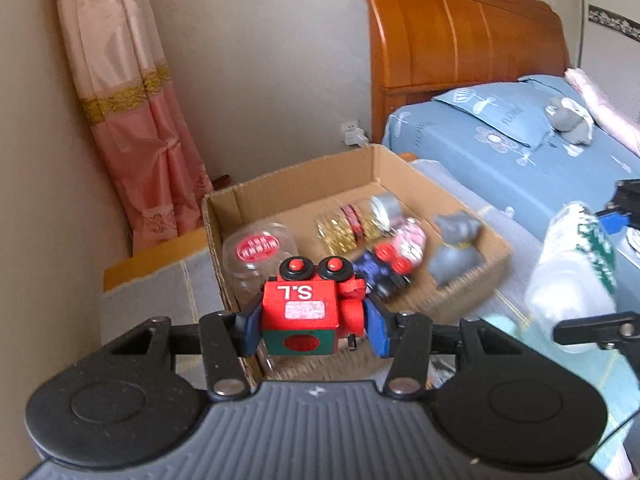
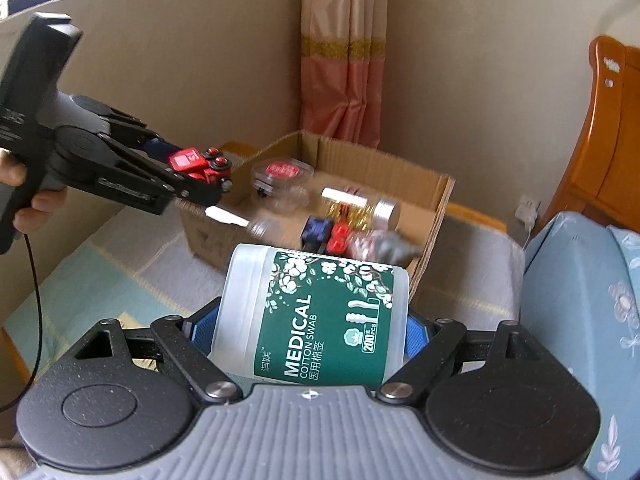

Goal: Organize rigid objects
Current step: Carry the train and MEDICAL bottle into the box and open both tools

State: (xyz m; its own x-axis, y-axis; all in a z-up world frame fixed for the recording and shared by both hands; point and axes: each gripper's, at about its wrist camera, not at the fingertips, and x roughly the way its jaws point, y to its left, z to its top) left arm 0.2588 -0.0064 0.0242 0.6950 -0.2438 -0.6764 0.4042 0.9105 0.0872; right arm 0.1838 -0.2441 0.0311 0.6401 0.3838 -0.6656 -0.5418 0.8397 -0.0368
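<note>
My left gripper point(image 1: 312, 330) is shut on a red wooden toy train point(image 1: 306, 306) marked "S.L", held above the near edge of an open cardboard box point(image 1: 288, 184); both also show in the right wrist view, gripper point(image 2: 212, 184) and train point(image 2: 196, 164). My right gripper point(image 2: 308, 336) is shut on a clear cotton swab jar point(image 2: 316, 316) with a green label, held in the air in front of the box point(image 2: 436, 204). The jar also shows at the right of the left wrist view point(image 1: 572, 268).
The box holds a clear lidded container point(image 1: 258, 254), a gold-and-silver cylinder point(image 1: 360, 220), a blue and red toy car point(image 1: 384, 266) and a grey figurine point(image 1: 454, 248). It stands on a pale mat beside a blue bed point(image 1: 520, 152) with a wooden headboard point(image 1: 460, 36). A pink curtain point(image 1: 132, 112) hangs behind.
</note>
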